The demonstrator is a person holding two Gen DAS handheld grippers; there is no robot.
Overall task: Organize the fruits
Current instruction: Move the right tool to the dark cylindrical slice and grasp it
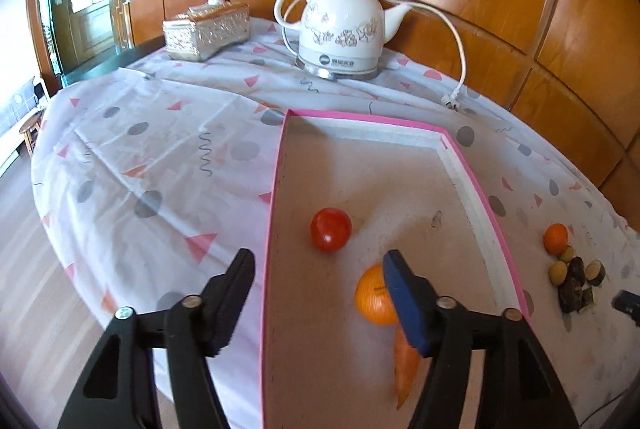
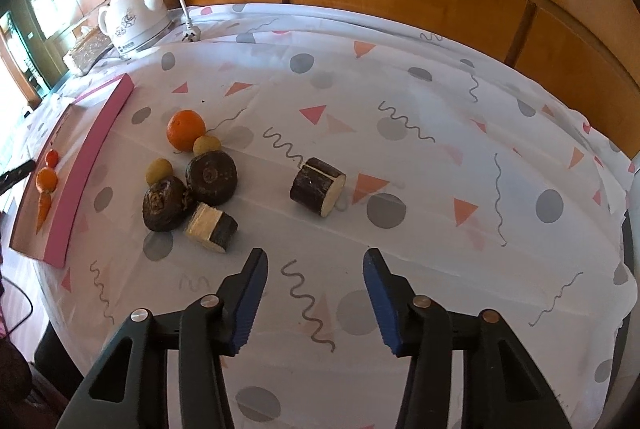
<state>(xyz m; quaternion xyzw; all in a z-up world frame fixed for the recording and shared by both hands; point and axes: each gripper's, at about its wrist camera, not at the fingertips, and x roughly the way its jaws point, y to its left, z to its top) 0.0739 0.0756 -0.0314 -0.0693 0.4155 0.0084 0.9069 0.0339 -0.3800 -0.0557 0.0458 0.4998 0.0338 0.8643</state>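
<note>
From the left wrist view, the left gripper point(image 1: 318, 271) hangs over the pink-rimmed tray point(image 1: 274, 189) with its jaws wide and nothing between them; its left finger is outside the tray's left wall, its right finger inside, in front of the orange point(image 1: 374, 299). In the tray lie a red tomato point(image 1: 331, 229), the orange, and a carrot point(image 1: 405, 369) just below the orange, touching or nearly so. Behind stand a white kettle point(image 1: 340, 25) and a tissue box point(image 1: 206, 29). Off to the right on the tablecloth point(image 1: 160, 149) sits the pile not yet sorted.

From the right wrist view, the right gripper point(image 2: 316, 287) hovers over bare cloth, jaws at a middling gap and empty. Ahead and to the left lie a second orange point(image 2: 186, 130), two small yellowish fruits point(image 2: 206, 145) point(image 2: 159, 170), two dark round pieces point(image 2: 212, 178) point(image 2: 165, 204) and a cut piece point(image 2: 211, 228); a cut log-like chunk point(image 2: 318, 191) lies apart.

Risks, as I judge them: the left fingers straddle the tray wall, so a careless move could catch and shift it. The pile is tightly packed, so reaching in may knock round fruits rolling
</note>
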